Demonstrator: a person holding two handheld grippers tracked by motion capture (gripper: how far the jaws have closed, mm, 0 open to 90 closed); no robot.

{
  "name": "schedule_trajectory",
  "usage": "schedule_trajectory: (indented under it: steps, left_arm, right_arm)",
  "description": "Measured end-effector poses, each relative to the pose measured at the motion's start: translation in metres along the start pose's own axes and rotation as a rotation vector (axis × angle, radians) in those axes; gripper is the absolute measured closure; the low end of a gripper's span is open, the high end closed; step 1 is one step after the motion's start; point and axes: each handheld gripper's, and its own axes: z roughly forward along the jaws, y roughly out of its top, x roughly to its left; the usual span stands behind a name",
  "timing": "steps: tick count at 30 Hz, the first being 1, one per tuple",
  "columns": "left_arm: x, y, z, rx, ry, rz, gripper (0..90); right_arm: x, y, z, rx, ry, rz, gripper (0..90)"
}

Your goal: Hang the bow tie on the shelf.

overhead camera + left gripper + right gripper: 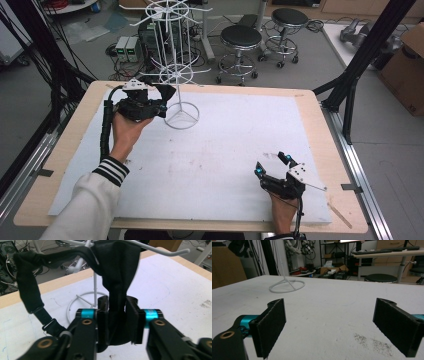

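High view – table: a wooden table point(60, 150) is carrying a white sheet point(210, 155) that is covering most of its top.
High view – rack: a white wire rack point(172, 55) is standing on its ring base at the far left part of the sheet, its hooked arms spreading out in tiers.
High view – left gripper: the left gripper point(159, 102) is reaching toward the rack's pole from the left, with a black cloth point(165, 91) showing at its tip beside a low tier of hooks.
High view – right gripper: the right gripper point(272, 165) is sitting low over the near right part of the sheet, well apart from the rack, its jaws standing wide apart with nothing between them.
High view – floor: two black stools point(241, 45) are standing beyond the table.
Left gripper view – claw: the left gripper point(117, 317) is pinching the black cloth point(117, 277) between its two pads, closed tight on the fabric.
Left gripper view – cloth: the cloth is hanging over a white hook arm point(160, 250) of the rack, and a black strap point(27, 290) with a small buckle is looping down on the picture's left.
Right gripper view – claw: the right gripper point(329, 322) is gaping wide and gripping nothing, with bare white sheet point(332, 315) lying between the pads.
Right gripper view – rack: the rack's ring base point(287, 286) is resting on the sheet farther off.
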Motion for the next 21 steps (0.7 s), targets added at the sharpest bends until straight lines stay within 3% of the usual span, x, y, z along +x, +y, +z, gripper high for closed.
schedule_trajectory:
  steps: [4, 8, 13, 15, 21]
  left_arm:
    - [0.000, -0.005, 0.000, -0.009, 0.062, 0.040, 39.9]
    - [0.004, -0.011, -0.005, -0.031, 0.008, 0.032, 22.2]
    - [0.010, -0.026, -0.019, -0.055, -0.035, 0.043, 15.4]
    - [0.012, -0.036, -0.028, -0.070, -0.026, 0.049, 15.2]
    - [0.019, -0.083, -0.057, -0.148, -0.043, 0.050, 12.8]
  right_arm:
    - [-0.001, 0.000, 0.000, -0.002, -0.001, 0.000, 10.2]
    - [0.000, 0.000, 0.000, -0.001, 0.001, 0.001, 10.2]
    - [0.000, 0.000, 0.000, -0.001, 0.000, -0.003, 10.2]
    - [0.000, 0.000, 0.000, 0.001, 0.000, -0.001, 10.2]
    - [0.001, 0.000, 0.000, -0.002, -0.001, -0.010, 10.2]
